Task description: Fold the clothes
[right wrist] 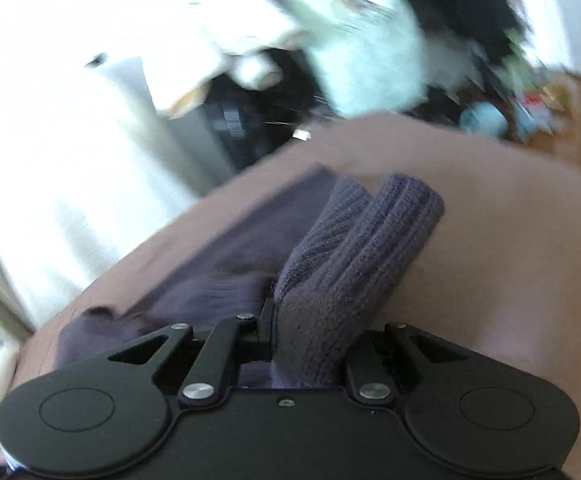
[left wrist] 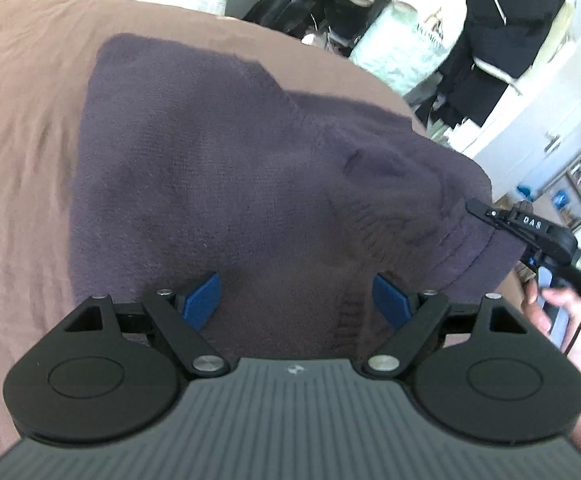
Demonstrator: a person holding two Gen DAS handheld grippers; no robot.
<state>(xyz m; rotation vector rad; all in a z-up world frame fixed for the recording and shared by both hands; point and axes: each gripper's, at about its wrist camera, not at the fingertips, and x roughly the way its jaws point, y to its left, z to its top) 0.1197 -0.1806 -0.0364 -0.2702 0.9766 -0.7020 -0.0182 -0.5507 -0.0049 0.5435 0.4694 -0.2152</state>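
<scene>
A dark purple knit sweater (left wrist: 218,168) is lying spread over the brown bedspread (left wrist: 22,152), which is covering the bed, its far part flat on the cover and its near part rising toward my two tools. My left gripper (left wrist: 296,300) is hanging over the near part of the sweater with its fingers (left wrist: 202,300) standing wide apart, the blue pads facing each other across bare knit and gripping nothing. At the sweater's right edge, my right gripper (left wrist: 486,216) is pinching the ribbed hem (left wrist: 430,236), its black fingers drawn together on the cloth, and my right hand (left wrist: 554,312) is wrapping the handle just beyond that edge. In the right wrist view the same gripper (right wrist: 310,320) is clamping a thick bunch of ribbed purple knit (right wrist: 354,248), which is standing up out of the narrow gap between the fingers and folding over at the top, while the rest of the sweater (right wrist: 210,272) is trailing away to the left across the bedspread (right wrist: 510,260). Beyond the sweater's far edge, past the bed, a blurred heap of pale and dark clothes (left wrist: 430,40) is filling the background.
</scene>
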